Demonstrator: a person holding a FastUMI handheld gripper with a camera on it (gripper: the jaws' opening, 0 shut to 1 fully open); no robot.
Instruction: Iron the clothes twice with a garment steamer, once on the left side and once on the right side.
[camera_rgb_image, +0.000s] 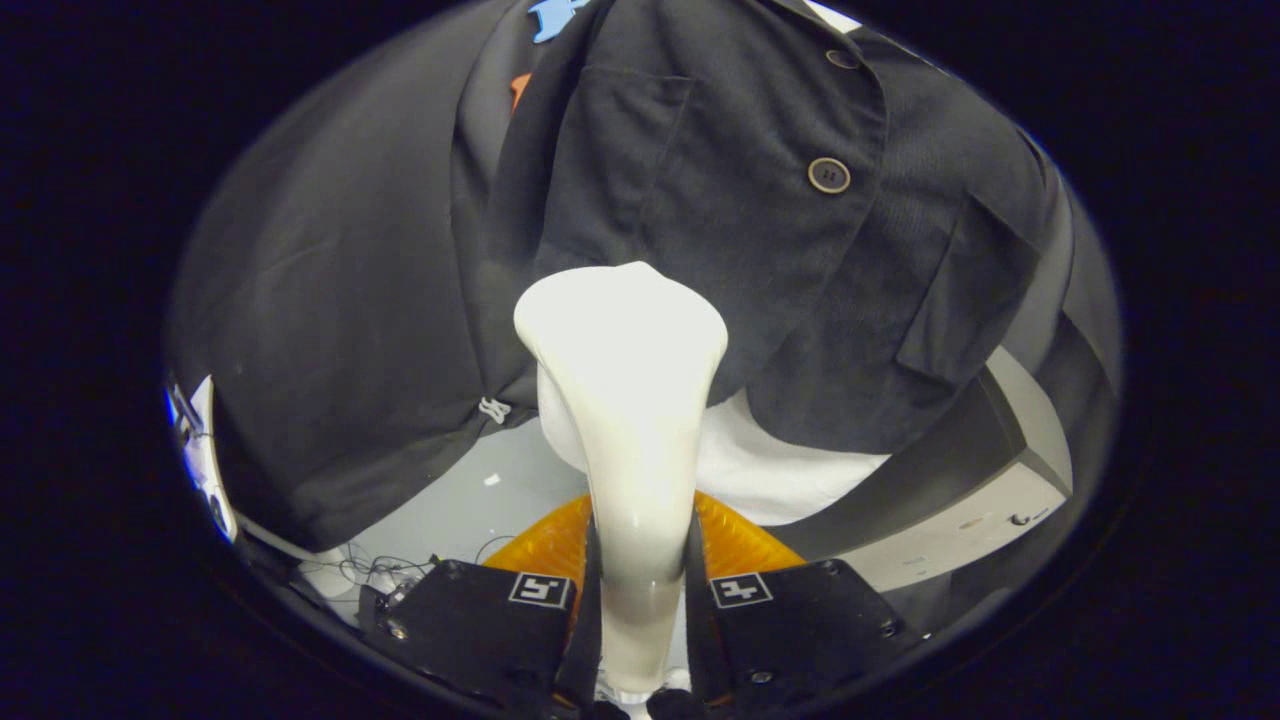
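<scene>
Clamped on the white garment steamer (630, 400): gripper (640, 600), both black fingers (470, 620) pressing the slim handle from left and right, a square marker on top of each. Rising from between the fingers, then widening into a broad flat head at the far end. Head held against, or just short of, the dark jacket (720, 200); contact impossible to confirm from this angle. Positioned at the lower part of the jacket front, a little left of the button line, near the hem.

Hanging upright beyond the fingers, filling most of the far scene, front facing the camera. Large brown button (829, 175) up and right of the steamer head, a second button (842, 58) farther up near the collar. Chest pocket (625, 130) above the head, a flap pocket (960, 300) on the right near the hem. Left sleeve (330, 300) draped wide on the left, a small white tag (494, 409) at its seam just left of the steamer.

White fabric (780, 470) showing below the jacket hem, right of the handle. Orange ridged object (735, 540) low and near, right behind the fingers on both sides of the handle. Pale box-like unit (970, 510) with a dark top at the lower right. Grey floor (470, 500) with thin cables (380, 570) at the lower left
</scene>
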